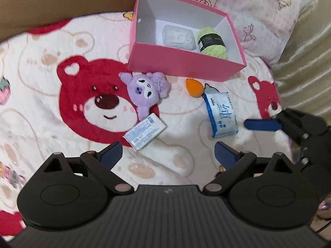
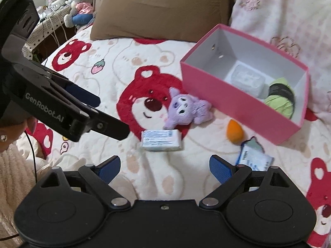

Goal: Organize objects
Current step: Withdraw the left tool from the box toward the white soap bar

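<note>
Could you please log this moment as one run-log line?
left gripper open, empty | right gripper open, empty | pink box: yarn, clear case | blanket: plush, sponge, tissues, carton

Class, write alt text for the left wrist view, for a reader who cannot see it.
An open pink box on a bear-print blanket holds a clear plastic case and green yarn. In front lie a purple plush, an orange sponge, a tissue pack and a small white box. The left gripper is open and empty.

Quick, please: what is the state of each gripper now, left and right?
Left gripper: open, jaws wide apart, holding nothing.
Right gripper: open, jaws wide apart, holding nothing.
</note>
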